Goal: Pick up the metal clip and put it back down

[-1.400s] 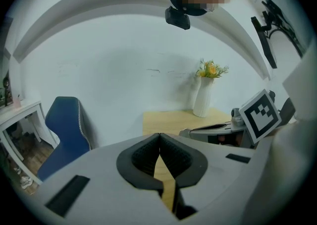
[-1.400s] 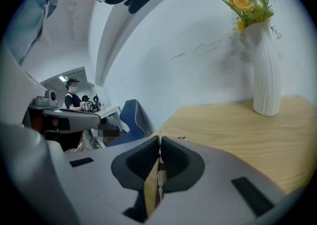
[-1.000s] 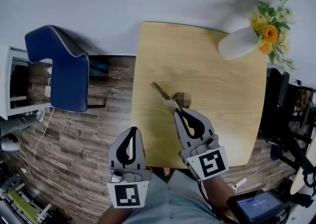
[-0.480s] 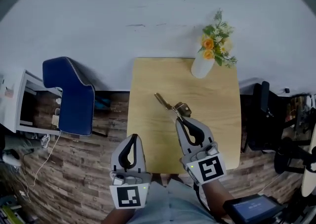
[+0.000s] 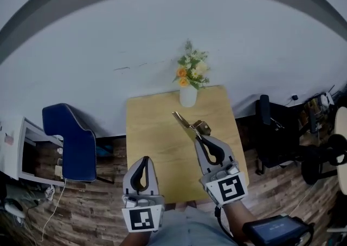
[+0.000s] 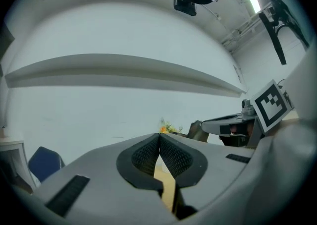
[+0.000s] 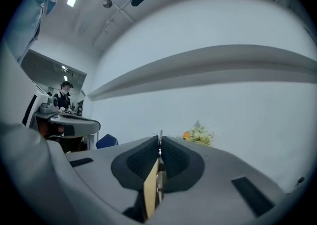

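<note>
The metal clip [image 5: 188, 123] is a long brass-coloured piece that sticks out past my right gripper [image 5: 198, 136], which is shut on its near end and holds it over the wooden table [image 5: 154, 136]. In the right gripper view only a thin metal edge of the clip [image 7: 160, 142] shows between the closed pads. My left gripper [image 5: 143, 160] hangs by the table's near left edge, shut with nothing in it. In the left gripper view its pads [image 6: 148, 155] meet, and the right gripper's body [image 6: 225, 125] shows to the right.
A white vase of orange and white flowers [image 5: 188, 90] stands at the table's far edge by the pale wall. A blue chair [image 5: 76, 142] is on the left with a white shelf [image 5: 19, 153] beyond it. A black chair [image 5: 271, 131] stands on the right.
The head view has pulled back and tilted up, so the table looks smaller and more wall shows. Both grippers keep their place in the view, and the right stays shut on the clip.
</note>
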The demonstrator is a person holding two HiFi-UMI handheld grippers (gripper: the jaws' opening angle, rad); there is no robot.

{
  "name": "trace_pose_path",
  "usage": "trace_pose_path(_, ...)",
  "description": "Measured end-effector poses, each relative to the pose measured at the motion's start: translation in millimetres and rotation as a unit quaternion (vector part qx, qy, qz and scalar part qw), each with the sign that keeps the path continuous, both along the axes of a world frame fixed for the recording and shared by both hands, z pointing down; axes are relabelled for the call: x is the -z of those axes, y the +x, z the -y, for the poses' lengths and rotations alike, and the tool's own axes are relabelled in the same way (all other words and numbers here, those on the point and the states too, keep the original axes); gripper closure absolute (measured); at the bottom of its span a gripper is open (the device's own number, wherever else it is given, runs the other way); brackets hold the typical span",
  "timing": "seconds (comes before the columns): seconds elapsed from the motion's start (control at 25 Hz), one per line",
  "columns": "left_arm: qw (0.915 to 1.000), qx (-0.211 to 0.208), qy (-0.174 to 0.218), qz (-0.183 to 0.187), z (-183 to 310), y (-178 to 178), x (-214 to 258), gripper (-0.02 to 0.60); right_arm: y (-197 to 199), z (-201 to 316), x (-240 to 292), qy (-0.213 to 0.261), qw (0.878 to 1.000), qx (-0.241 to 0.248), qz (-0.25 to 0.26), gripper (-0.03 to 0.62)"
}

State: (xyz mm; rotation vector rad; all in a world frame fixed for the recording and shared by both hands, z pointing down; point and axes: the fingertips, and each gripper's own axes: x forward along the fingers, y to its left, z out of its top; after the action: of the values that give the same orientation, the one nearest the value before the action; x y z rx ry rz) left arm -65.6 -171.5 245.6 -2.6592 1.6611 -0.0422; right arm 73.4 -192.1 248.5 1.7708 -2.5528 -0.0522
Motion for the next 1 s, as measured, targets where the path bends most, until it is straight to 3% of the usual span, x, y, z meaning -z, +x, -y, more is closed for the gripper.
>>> trace_pose_path(0.44, 0.9939, -0.106, -0.028, 0.012, 3, 87, -23, 0.563, 97, -24, -27, -0.035, 0.993, -0.113, -0.013, 0.542)
trace_pose_path(0.76, 0.9806, -0.176, -0.069, 0.05, 4, 145, -69, 0.563, 151, -41, -92, -0.089, 0.98, -0.176, 0.017, 0.542)
trace_pose_path(1.0, 0.9653, -0.212, -0.125, 0.086, 10, 168, -136, 0.563, 176, -38, -175, -0.136, 0.967, -0.209, 0.051, 0.542)
